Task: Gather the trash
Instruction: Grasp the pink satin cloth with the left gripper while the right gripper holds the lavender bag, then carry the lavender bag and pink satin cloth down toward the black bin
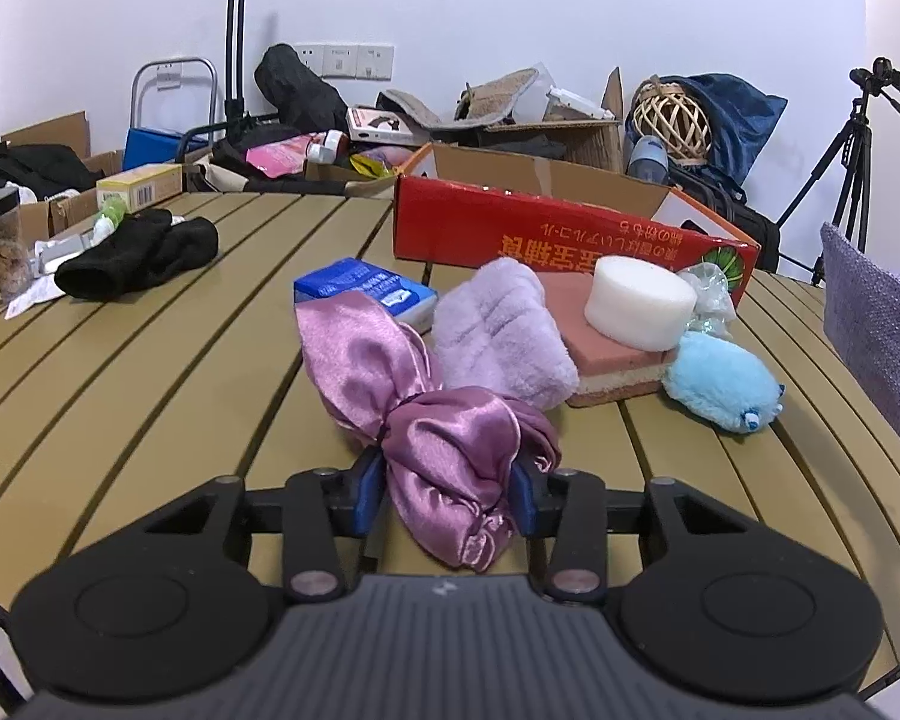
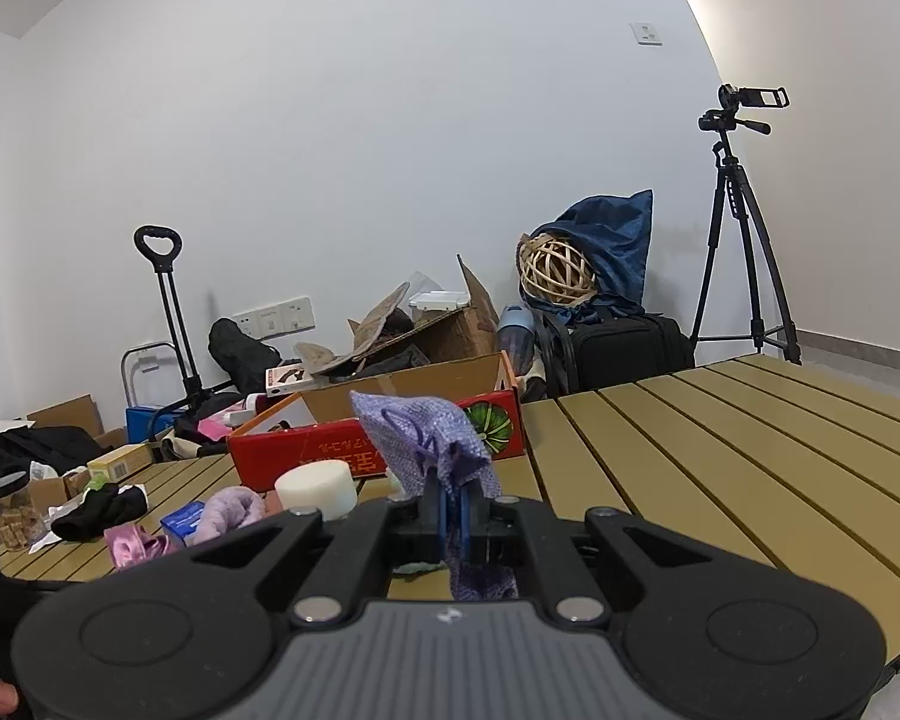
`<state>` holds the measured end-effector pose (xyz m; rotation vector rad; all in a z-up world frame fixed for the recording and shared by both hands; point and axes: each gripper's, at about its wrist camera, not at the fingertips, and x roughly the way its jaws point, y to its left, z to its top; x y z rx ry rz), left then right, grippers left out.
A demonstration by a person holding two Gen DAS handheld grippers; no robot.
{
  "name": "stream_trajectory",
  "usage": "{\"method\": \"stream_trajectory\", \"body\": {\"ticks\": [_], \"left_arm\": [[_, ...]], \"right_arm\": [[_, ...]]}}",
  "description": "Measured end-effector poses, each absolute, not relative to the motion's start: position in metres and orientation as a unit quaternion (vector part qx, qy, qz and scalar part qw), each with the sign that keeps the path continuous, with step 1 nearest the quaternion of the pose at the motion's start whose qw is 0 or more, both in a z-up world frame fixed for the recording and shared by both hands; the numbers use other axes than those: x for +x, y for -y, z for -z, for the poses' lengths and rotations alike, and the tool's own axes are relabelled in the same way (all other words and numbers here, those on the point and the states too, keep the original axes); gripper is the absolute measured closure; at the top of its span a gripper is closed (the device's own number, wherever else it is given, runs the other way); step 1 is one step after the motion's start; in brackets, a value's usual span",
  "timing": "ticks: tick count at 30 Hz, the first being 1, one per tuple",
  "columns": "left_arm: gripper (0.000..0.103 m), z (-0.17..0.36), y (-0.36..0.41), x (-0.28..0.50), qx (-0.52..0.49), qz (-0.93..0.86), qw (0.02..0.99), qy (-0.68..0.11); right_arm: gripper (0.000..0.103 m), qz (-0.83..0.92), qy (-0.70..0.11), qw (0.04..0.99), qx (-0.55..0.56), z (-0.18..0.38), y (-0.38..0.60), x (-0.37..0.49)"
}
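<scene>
My left gripper (image 1: 447, 495) is shut on a shiny pink satin cloth (image 1: 414, 396) that lies bunched on the slatted table (image 1: 150, 372). My right gripper (image 2: 450, 507) is shut on a lilac woven cloth (image 2: 423, 435) and holds it above the table; that cloth also shows at the right edge of the left wrist view (image 1: 876, 336). An open red cardboard box (image 1: 558, 228) stands behind the pile; it also shows in the right wrist view (image 2: 342, 450).
On the table lie a fluffy lilac towel (image 1: 498, 330), a pink sponge block (image 1: 606, 354) with a white cylinder (image 1: 639, 303) on it, a blue plush toy (image 1: 723, 381), a blue packet (image 1: 366, 288), black socks (image 1: 138, 252). Clutter and a tripod (image 2: 744, 240) stand behind.
</scene>
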<state>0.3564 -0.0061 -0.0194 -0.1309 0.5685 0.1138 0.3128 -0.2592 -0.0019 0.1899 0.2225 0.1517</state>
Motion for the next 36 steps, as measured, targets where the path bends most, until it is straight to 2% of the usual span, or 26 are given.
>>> {"method": "stream_trajectory", "body": {"ticks": [22,36], "left_arm": [[0.062,0.01,-0.009,0.312,-0.032,-0.051,0.968,-0.243],[0.062,-0.003,-0.008,0.255,-0.032,-0.042,0.971,-0.232]], "right_arm": [[0.099,-0.093,-0.1,0.988,0.074,-0.003,0.259,0.298],[0.099,-0.111,-0.121,0.983,0.083,-0.001,0.255,0.249]]}}
